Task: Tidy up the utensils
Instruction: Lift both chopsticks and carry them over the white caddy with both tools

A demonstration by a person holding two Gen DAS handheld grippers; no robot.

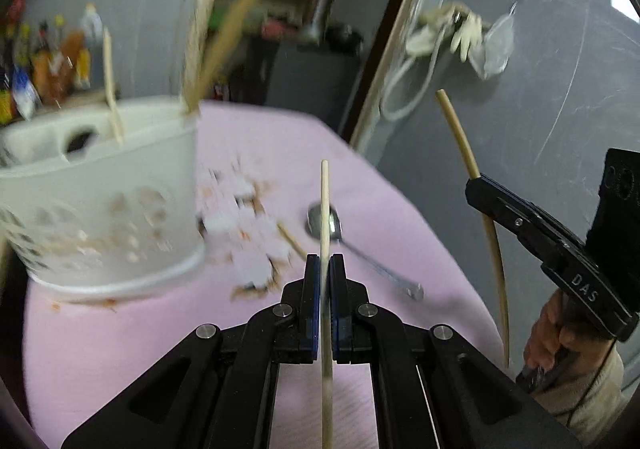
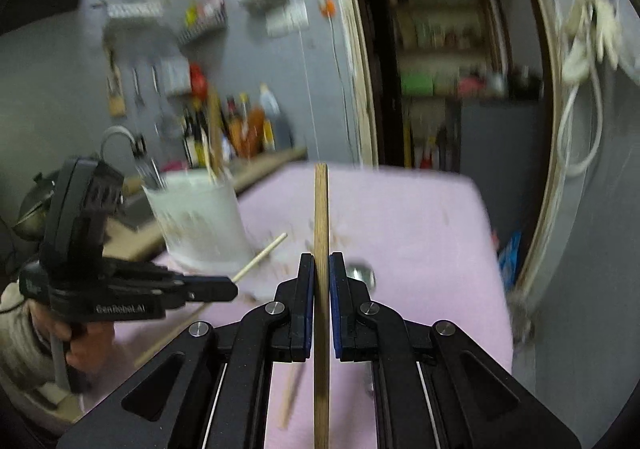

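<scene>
Each gripper carries one chopstick. The left gripper is pressed together on a pale chopstick, which runs up between the pads and projects past the fingertips. The right gripper is likewise pinched on a darker wooden chopstick, held the same way. Both sticks are clear of the table, raised above the pink cloth.

The landmark is the white perforated utensil holder, standing on the cloth at the far left corner. It already contains several upright sticks. Seen from the left wrist, the left gripper's chopstick is to the right of the holder and nearer the camera; the right gripper is further right again, well apart from the holder. A metal spoon lies on the cloth to the right of the holder, behind the left chopstick. One more loose stick lies between the holder and the spoon.

Step in hand, as judged: transport of two picked chopsticks toward the holder; placement is not yet done.

The next move calls for bringing each stick over the holder's rim, tipping it toward vertical, clearing the sticks already inside, then releasing. The spoon and the loose stick remain to be collected.
</scene>
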